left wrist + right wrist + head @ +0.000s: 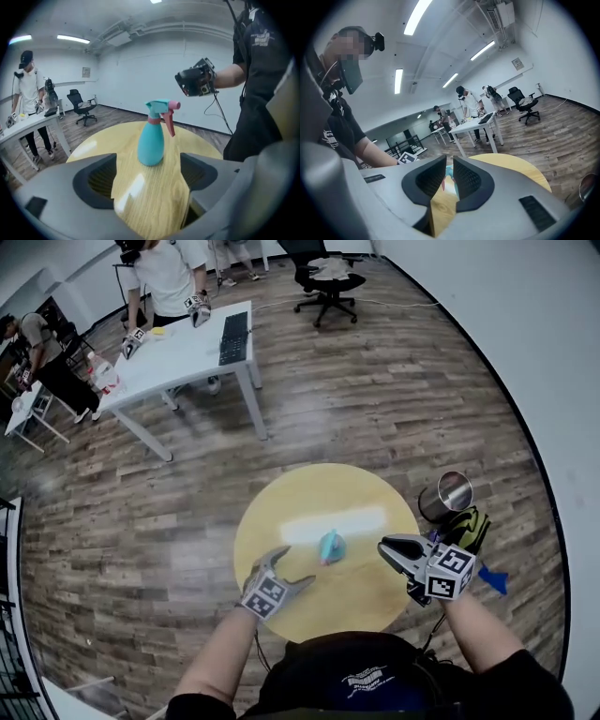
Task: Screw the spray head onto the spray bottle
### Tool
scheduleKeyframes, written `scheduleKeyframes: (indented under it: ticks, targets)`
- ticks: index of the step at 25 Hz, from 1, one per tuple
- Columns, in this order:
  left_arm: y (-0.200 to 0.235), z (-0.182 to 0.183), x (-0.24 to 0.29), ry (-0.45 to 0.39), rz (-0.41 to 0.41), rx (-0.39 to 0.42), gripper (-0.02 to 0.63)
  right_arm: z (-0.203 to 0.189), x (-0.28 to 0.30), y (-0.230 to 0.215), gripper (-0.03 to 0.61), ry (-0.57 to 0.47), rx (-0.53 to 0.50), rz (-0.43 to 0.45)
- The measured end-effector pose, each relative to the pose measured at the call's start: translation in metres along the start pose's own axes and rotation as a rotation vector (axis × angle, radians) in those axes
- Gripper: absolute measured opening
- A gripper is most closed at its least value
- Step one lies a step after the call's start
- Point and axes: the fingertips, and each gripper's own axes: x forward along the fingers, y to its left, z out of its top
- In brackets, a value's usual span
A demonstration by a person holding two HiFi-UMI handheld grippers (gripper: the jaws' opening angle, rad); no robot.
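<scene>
Spray bottle (331, 546) stood upright on the round yellow table (281, 512), a little right of centre, between the two grippers and touched by neither. Body teal; the spray head (161, 108) sat on its neck over a pink collar, pink trigger hanging down one side. How tightly it was seated could not be told. Left gripper (292, 568) hovered low over the near edge of the table with its jaws spread wide, only bare tabletop between them, the bottle straight ahead and clear of the pads. Right gripper (386, 547) was held at the table's right edge, pointing toward the bottle, jaws drawn to a narrow slit with nothing gripped; a sliver of teal and pink showed through the gap in the right gripper view. A metal cup (448, 495) stood just off the table's right rim. Farther back, a white desk (178, 352) with people around it, and a black office chair (323, 282).
</scene>
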Motion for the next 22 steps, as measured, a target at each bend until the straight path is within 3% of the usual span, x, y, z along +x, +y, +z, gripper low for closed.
scheduleKeyframes:
  ticks: [5,13,22]
  targets:
    - [0.000,-0.012,0.064,0.050,-0.029,0.077,0.477,-0.015,-0.004,-0.016,0.071,0.007,0.010,-0.037]
    - [0.013,-0.005,0.121,0.063,-0.011,0.094,0.480,-0.023,-0.021,-0.037,0.071,0.011,0.034,-0.085]
    - [0.008,-0.001,0.170,0.088,-0.032,0.220,0.480,-0.027,-0.047,-0.063,0.071,0.027,0.052,-0.118]
